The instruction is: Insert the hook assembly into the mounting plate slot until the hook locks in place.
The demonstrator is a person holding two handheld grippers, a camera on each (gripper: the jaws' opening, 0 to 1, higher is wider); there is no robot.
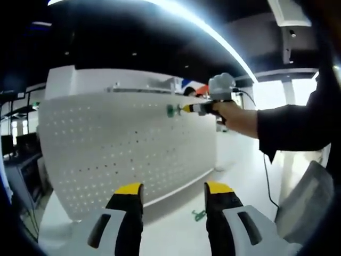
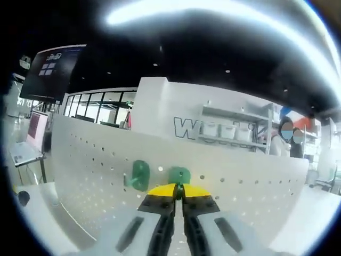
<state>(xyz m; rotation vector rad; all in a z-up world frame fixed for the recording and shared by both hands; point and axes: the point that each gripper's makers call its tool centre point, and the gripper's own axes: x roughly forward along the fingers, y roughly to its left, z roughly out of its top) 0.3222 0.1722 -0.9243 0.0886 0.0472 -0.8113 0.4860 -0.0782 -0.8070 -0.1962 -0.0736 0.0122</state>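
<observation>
A white pegboard mounting plate stands upright on a white table. In the left gripper view, my right gripper, held in a person's hand, presses a green hook against the plate's upper right. My left gripper hangs open in front of the plate, with nothing between its jaws. In the right gripper view, my right gripper is shut on the green hook, which meets the plate. A second green hook sits on the plate just to its left.
A loose green hook lies on the white table below the plate's right end. A dark-sleeved arm reaches in from the right. Shelves with white bins and people stand behind the plate. A cable hangs at the right.
</observation>
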